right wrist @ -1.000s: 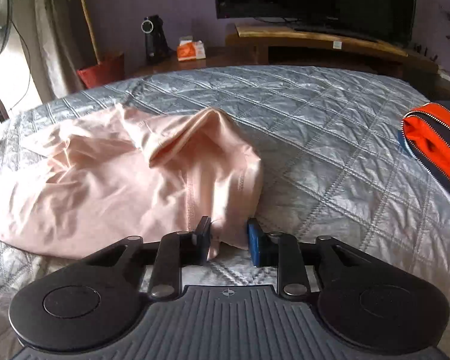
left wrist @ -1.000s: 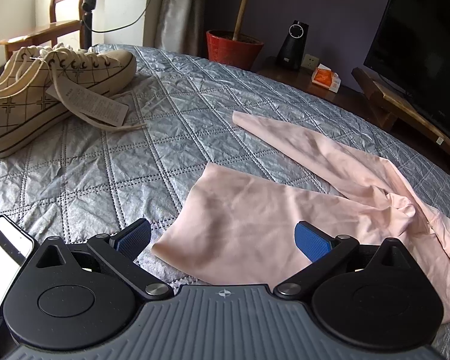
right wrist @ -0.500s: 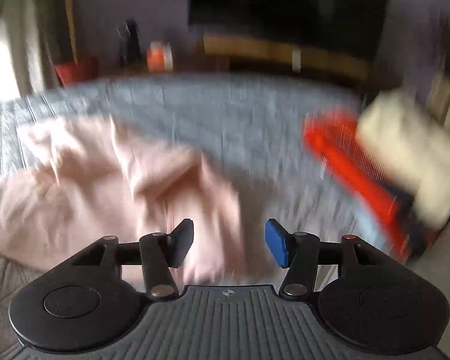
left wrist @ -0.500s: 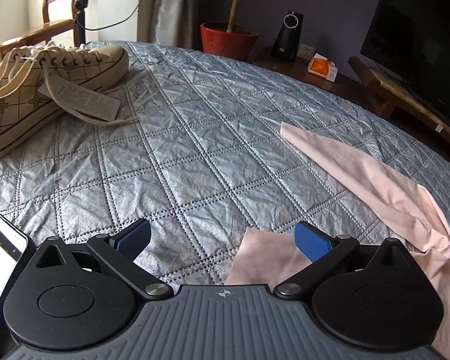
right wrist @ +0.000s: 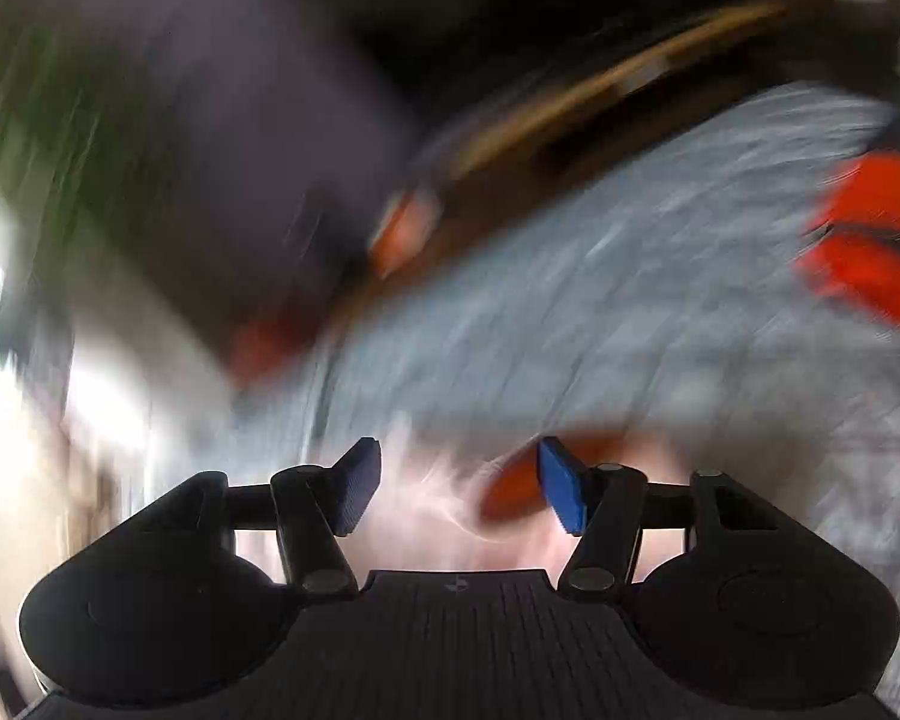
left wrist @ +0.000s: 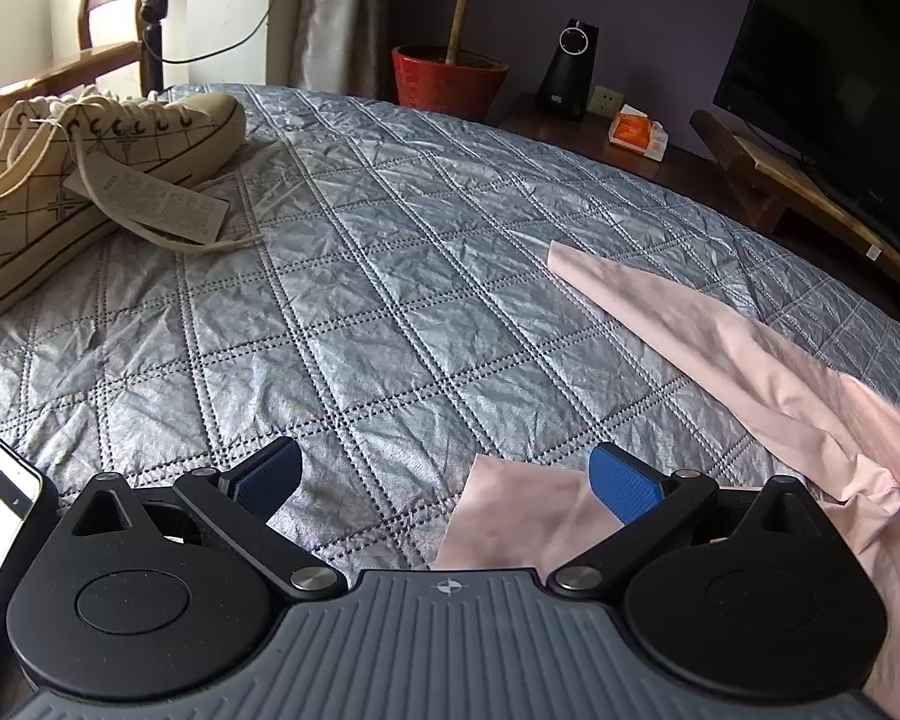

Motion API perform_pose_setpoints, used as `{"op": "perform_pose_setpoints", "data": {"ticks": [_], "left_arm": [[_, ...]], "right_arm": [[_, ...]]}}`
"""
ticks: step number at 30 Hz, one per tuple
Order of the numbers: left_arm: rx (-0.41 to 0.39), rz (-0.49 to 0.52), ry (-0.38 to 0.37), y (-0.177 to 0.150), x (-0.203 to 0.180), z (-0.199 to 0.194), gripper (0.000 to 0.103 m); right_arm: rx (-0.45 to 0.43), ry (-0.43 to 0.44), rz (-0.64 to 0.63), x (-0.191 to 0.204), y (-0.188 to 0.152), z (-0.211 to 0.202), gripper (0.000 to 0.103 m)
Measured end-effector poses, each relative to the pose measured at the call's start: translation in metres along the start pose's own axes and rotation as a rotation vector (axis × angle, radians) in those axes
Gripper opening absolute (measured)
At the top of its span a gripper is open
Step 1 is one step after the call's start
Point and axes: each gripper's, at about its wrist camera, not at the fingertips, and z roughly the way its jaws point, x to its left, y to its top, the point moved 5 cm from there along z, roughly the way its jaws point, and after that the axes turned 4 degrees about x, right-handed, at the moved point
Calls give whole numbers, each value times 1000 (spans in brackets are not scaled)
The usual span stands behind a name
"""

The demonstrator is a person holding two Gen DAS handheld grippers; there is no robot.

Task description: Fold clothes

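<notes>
Item one: our left gripper (left wrist: pixel 444 483), jaws wide apart and empty above the silver-grey quilted bedspread (left wrist: pixel 354 300); the pale pink thin-fabric garment (left wrist: pixel 768 384) lies beyond its right jaw, one corner between the jaws. Item two: our right gripper (right wrist: pixel 459 489), jaws opening, nothing gripped, with blurred pink cloth just ahead.

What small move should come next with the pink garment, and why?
Probably bring the open left claw down to pinch the near corner of the pale pink stretchy garment. That corner lies loose between its blue pads, unpressed, while the right claw is opening with nothing clearly gripped and its view is blurred.
</notes>
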Motion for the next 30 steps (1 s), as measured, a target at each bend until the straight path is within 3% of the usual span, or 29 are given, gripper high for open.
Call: {"op": "perform_pose_setpoints", "data": {"ticks": [1, 4, 8, 12, 18, 22, 27, 30], "left_arm": [[1, 0, 0, 0, 0, 0, 103], [-1, -9, 8, 2, 2, 0, 103], [-42, -36, 61, 6, 12, -6, 103], [-36, -49, 103, 8, 22, -4, 103], [-30, -86, 133, 12, 33, -5, 103], [-19, -127, 148, 13, 44, -3, 103], [4, -162, 132, 13, 51, 0, 103], [8, -149, 130, 13, 48, 2, 103]], "right_arm": [[5, -27, 0, 0, 5, 1, 83], [97, -47, -259, 33, -13, 2, 84], [190, -3, -561, 85, -71, 1, 92], [233, 38, -764, 134, -102, 23, 87], [275, 60, -828, 181, -88, 80, 85], [342, 4, -944, 202, -111, 113, 85], [393, 28, -969, 209, -135, 148, 85], [369, -105, -1020, 201, -132, 168, 75]]}}
